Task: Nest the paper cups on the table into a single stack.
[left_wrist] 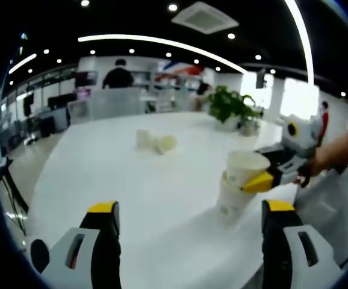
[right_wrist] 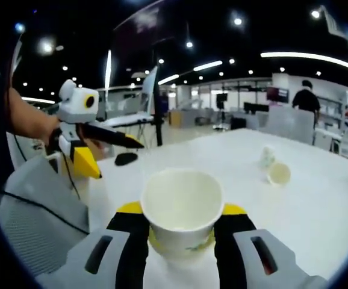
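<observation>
White table (left_wrist: pixel 132 180); lit open office

A potted plant (left_wrist: pixel 229 107) stands at the table's (left_wrist: pixel 114 174) far edge (a person (left_wrist: pixel 118 75) beyond).

Large white table (left_wrist: pixel 102 174) set in open-plan office; dark ceiling (left_wrist: pixel 132 18) lit by spotlights, curved light strips (left_wrist: pixel 162 42); potted plant (left_wrist: pixel 229 105) placed at far edge.
</observation>
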`<state>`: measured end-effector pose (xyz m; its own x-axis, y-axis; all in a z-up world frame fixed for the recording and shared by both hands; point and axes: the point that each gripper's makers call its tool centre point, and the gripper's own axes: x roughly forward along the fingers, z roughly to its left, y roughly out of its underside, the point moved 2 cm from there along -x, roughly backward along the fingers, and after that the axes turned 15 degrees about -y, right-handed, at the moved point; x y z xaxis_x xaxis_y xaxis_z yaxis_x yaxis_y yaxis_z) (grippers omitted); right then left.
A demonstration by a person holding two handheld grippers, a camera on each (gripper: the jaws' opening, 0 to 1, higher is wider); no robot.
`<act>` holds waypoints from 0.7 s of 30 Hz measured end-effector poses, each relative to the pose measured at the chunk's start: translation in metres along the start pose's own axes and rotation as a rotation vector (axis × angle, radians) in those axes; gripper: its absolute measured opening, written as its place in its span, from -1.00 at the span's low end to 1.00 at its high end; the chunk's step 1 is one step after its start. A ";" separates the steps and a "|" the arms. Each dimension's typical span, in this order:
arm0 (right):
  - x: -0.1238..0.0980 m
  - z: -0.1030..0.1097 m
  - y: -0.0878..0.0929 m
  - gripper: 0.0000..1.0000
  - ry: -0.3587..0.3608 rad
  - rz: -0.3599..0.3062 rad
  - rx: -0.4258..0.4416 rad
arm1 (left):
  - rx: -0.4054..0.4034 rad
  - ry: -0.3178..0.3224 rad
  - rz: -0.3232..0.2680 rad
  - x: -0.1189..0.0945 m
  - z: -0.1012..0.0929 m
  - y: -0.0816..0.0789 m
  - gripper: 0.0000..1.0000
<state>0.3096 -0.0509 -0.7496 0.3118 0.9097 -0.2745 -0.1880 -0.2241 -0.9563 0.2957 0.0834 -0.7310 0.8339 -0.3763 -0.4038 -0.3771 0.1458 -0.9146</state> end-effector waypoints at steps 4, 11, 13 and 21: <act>0.000 -0.001 0.001 -0.19 0.000 0.001 -0.008 | -0.001 -0.001 0.001 0.001 0.000 0.001 0.92; 0.001 0.003 -0.004 -0.02 -0.029 -0.016 0.037 | -0.004 -0.002 -0.003 0.002 0.000 -0.001 0.92; 0.000 0.003 -0.008 0.01 -0.033 -0.029 0.046 | -0.004 -0.001 -0.005 0.003 -0.001 -0.001 0.92; -0.011 -0.005 -0.031 0.27 -0.009 -0.070 0.037 | -0.005 -0.004 -0.022 0.003 -0.002 -0.004 0.96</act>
<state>0.3169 -0.0552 -0.7172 0.3171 0.9257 -0.2061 -0.2004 -0.1470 -0.9686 0.2990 0.0802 -0.7287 0.8435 -0.3761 -0.3835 -0.3605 0.1329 -0.9232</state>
